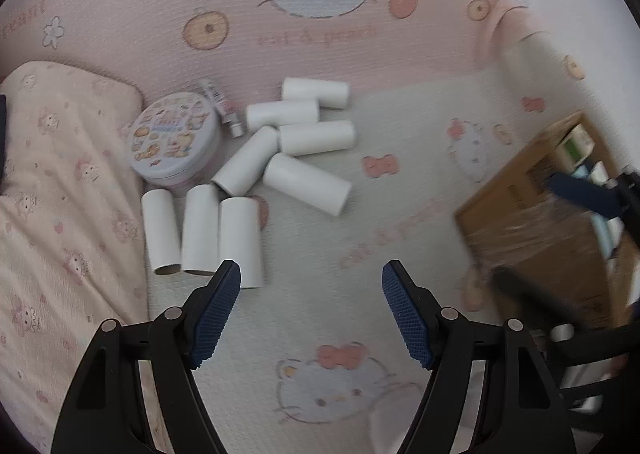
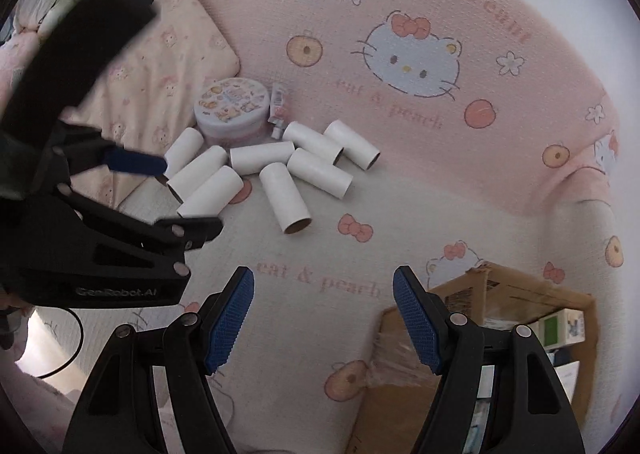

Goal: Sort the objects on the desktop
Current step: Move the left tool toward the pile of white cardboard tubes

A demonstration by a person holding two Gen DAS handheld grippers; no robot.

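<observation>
Several white cardboard tubes [image 1: 240, 242] lie in a loose pile on a bedsheet printed with cartoon cats. A round printed tin [image 1: 176, 142] and a small squeeze tube [image 1: 222, 106] lie just behind them. My left gripper [image 1: 312, 274] hangs open above the sheet, its left fingertip over the nearest tube's end and nothing between the pads. In the right wrist view the same tubes [image 2: 286, 198], tin [image 2: 232, 110] and small tube [image 2: 280, 106] lie ahead. My right gripper [image 2: 324, 282] is open and empty over bare sheet, and the left gripper [image 2: 192, 194] hovers open at the pile's left.
An open cardboard box [image 1: 500, 206] with small packages inside stands to the right, close under the right gripper [image 2: 404, 394]. A pink pillow [image 1: 60, 194] borders the pile on the left. A pink padded edge [image 1: 360, 54] rises behind.
</observation>
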